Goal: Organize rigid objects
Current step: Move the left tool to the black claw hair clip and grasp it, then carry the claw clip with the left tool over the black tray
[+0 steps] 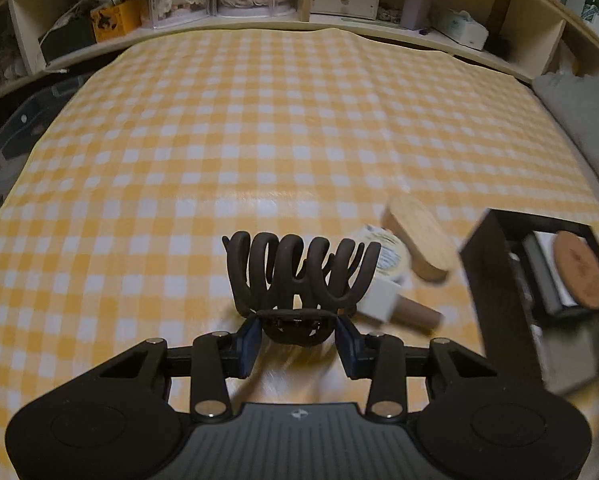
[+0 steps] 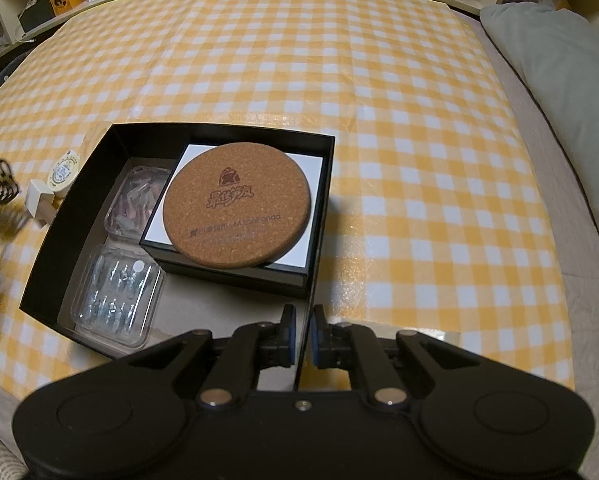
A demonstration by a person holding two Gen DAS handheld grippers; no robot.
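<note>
Blue-padded left gripper (image 1: 297, 340) clamps the dark hair claw clip (image 1: 299, 276) by its hinge, teeth pointing forward; the black storage box (image 1: 495, 280) lies to its right. Right gripper (image 2: 302, 336) pinches that box's near wall.

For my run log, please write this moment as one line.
left gripper: shut on hair claw | right gripper: shut on black box wall | cork coaster: inside box
</note>
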